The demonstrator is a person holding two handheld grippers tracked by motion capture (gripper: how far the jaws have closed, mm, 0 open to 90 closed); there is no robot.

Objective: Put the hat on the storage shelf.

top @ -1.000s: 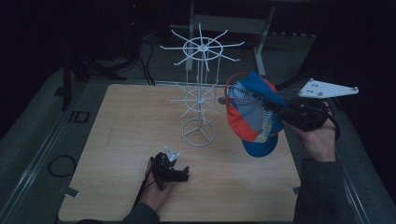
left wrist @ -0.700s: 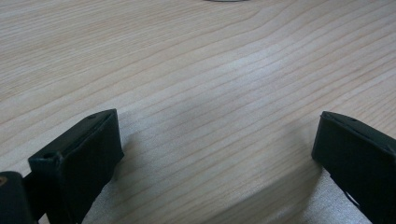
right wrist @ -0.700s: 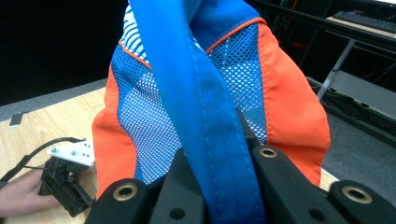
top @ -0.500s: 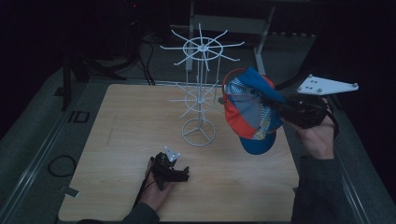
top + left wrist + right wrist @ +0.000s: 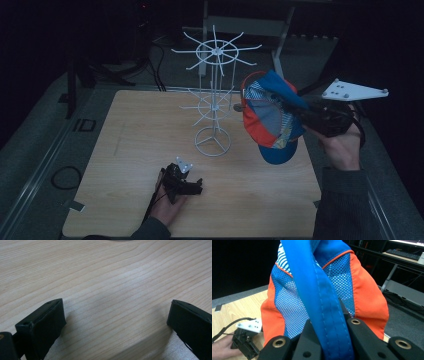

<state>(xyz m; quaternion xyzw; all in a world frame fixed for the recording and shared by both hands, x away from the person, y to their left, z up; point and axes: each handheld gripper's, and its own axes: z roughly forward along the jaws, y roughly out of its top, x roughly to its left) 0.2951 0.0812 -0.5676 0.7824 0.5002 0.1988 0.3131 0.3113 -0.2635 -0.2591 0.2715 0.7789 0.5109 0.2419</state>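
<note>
The cap (image 5: pixel 272 117) hangs in the air over the right edge of the table (image 5: pixel 125 150), just right of the white wire rack (image 5: pixel 215 100) and apart from it as far as the dim high view lets one judge. It is orange and blue, with a blue brim at the bottom and a striped inner lining turned toward the camera; any print on it is too dark to read. In the right gripper view the cap (image 5: pixel 324 290) shows blue-and-white mesh panels between orange ones, and a blue strap runs down between the black jaws — the right gripper (image 5: pixel 329 332) is clamped on that strap, though its fingertips are hidden behind the fabric. In the high view the right gripper (image 5: pixel 305 116) reaches in from the right, its tips buried in the cap.

The left gripper (image 5: pixel 196 186) rests on the table near the front edge — in its own view the left gripper (image 5: pixel 115 317) has its jaws spread wide over bare wood, both cut off by the frame's bottom.
</note>
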